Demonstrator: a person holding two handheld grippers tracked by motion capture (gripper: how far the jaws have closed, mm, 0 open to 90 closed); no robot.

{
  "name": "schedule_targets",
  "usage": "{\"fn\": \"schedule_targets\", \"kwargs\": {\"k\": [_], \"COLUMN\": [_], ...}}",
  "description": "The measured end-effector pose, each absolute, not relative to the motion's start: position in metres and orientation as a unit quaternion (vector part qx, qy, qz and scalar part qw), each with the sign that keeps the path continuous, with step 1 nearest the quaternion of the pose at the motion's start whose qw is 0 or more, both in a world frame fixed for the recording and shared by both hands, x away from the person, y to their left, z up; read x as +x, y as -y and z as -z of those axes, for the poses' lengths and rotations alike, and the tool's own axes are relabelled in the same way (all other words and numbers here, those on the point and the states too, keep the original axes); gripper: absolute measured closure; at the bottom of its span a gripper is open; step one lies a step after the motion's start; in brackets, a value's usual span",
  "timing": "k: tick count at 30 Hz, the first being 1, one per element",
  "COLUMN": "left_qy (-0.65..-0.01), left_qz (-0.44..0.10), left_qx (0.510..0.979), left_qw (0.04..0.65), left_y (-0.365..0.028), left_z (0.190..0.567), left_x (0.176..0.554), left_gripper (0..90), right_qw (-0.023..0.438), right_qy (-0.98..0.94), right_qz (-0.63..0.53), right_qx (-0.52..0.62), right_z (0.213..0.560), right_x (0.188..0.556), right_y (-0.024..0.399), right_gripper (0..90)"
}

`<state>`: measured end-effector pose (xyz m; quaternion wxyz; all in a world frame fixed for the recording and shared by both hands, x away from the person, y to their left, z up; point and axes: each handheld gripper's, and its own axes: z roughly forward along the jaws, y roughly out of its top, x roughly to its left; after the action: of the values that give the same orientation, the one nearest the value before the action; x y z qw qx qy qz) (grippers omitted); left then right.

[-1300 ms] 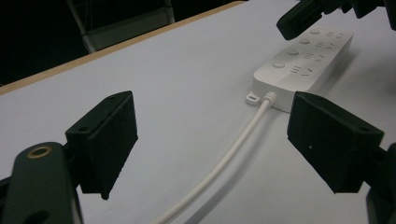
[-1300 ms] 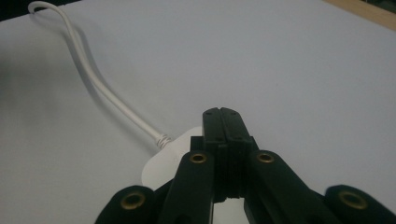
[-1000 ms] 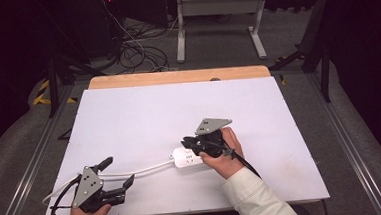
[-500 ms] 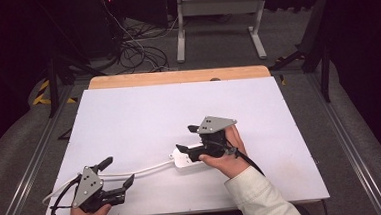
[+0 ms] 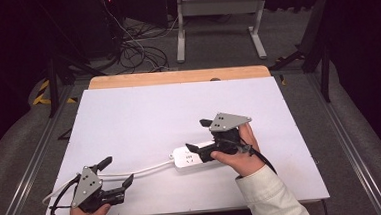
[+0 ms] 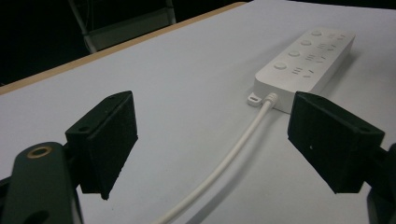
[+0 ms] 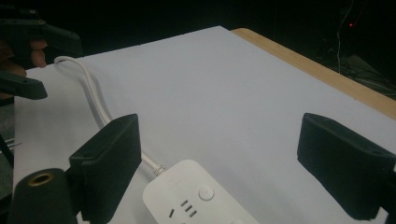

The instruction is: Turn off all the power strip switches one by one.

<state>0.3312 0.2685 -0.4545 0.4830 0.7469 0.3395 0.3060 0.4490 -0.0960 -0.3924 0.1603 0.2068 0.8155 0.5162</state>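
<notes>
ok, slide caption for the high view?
Right gripper open above white power strip; left gripper open beside its cord.

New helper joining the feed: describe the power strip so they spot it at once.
On the white tabletop, look toward the near right, under the right tongs. There lies the flat white plastic power strip, the lone boxy item, with round buttons and a white cord trailing left.

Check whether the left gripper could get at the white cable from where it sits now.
Probably yes. The left gripper has its jaws open, and the white cable runs along the table between them toward the power strip. Nothing lies in between. The right gripper, jaws just opened, is off by the strip.
</notes>
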Motion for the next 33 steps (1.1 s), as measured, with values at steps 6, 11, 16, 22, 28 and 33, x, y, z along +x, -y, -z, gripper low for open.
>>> {"fn": "schedule_targets", "kwargs": {"k": [6, 11, 16, 22, 28, 33], "left_qy": [-0.338, -0.339, -0.339, -0.340, -0.339, -0.339], "left_qz": [-0.307, -0.306, -0.306, -0.307, -0.308, -0.308], "left_qx": [0.748, 0.747, 0.747, 0.747, 0.747, 0.747], "left_qw": [0.482, 0.483, 0.483, 0.483, 0.481, 0.481], "left_y": [-0.269, -0.268, -0.269, -0.269, -0.269, -0.268], "left_z": [0.454, 0.454, 0.454, 0.454, 0.454, 0.454], "left_x": [0.331, 0.331, 0.331, 0.331, 0.331, 0.331], "left_gripper": [16.6, 16.6, 16.6, 16.6, 16.6, 16.6], "right_qw": [0.159, 0.167, 0.165, 0.171, 0.173, 0.176], "right_qy": [-0.809, -0.808, -0.801, -0.799, -0.793, -0.790], "right_qz": [-0.520, -0.513, -0.519, -0.516, -0.523, -0.525], "right_qx": [0.223, 0.237, 0.248, 0.258, 0.261, 0.262], "right_z": [0.392, 0.394, 0.399, 0.404, 0.409, 0.419], "right_x": [0.447, 0.446, 0.443, 0.439, 0.435, 0.431], "right_y": [0.117, 0.133, 0.150, 0.168, 0.181, 0.195], "right_gripper": [13.6, 13.7, 13.8, 14.4, 14.4, 14.4]}}
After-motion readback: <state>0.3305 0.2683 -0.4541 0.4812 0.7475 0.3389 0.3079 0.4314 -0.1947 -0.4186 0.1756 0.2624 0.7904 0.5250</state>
